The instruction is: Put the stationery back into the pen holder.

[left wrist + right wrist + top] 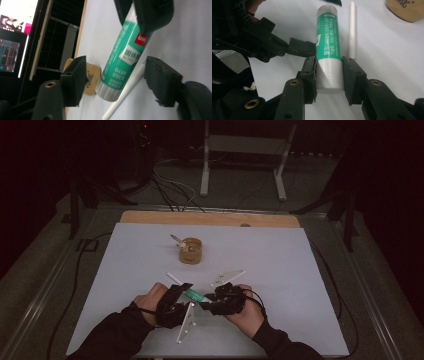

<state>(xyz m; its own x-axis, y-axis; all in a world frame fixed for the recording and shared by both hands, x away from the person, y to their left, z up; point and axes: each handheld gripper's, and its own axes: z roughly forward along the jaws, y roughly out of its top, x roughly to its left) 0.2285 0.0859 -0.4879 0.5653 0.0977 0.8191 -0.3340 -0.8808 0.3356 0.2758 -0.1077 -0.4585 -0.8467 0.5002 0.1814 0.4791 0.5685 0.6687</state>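
glue stick [328, 42] clamped at its white end by right gripper [329, 75]; left gripper [115, 77] jaws straddle it, untouching.

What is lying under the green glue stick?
Under the glue stick a thin white stick lies on the white table sheet. The glue stick covers its middle. Further behind stands a tan cup.

It was a dim recording lab or studio. A white sheet covered the tabletop [280, 270], cables [170, 190] trailed over the grey carpet at the far side beside a white metal stand [240, 155], and lit monitor screens [12, 37] glowed at the left.
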